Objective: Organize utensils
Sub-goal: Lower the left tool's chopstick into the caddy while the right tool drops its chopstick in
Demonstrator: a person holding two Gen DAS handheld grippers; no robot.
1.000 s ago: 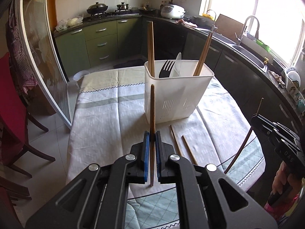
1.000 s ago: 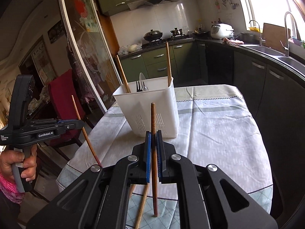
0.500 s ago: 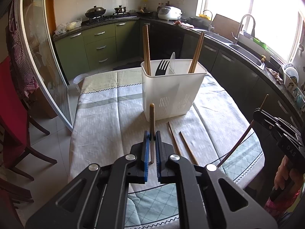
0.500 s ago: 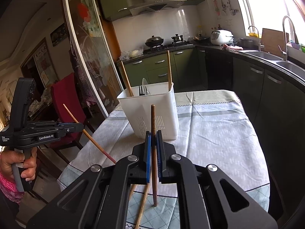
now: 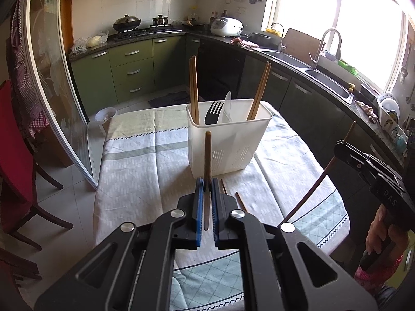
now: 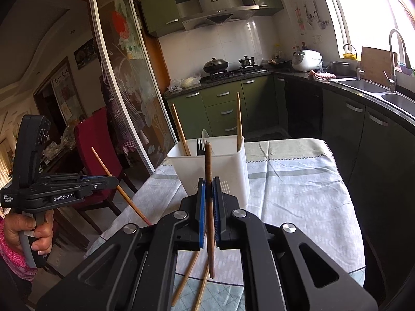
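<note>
Both grippers have their fingers clamped on one upright chopstick each, the left gripper point(image 5: 207, 189) and right gripper point(image 6: 209, 189) hovering short of the white utensil holder point(image 5: 228, 140) standing on the cloth-covered worktop point(image 5: 145, 171), two loose chopsticks point(image 5: 241, 202) lying beside it

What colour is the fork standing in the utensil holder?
Black fork, clearest in the left wrist view, inside the white plastic utensil holder.

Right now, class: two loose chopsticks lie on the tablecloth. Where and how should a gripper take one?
Grip a loose chopstick near its middle, from above, jaws across its width. It lies flat, thin and long on the tablecloth, apart from its neighbour, which likely leaves room.
</note>
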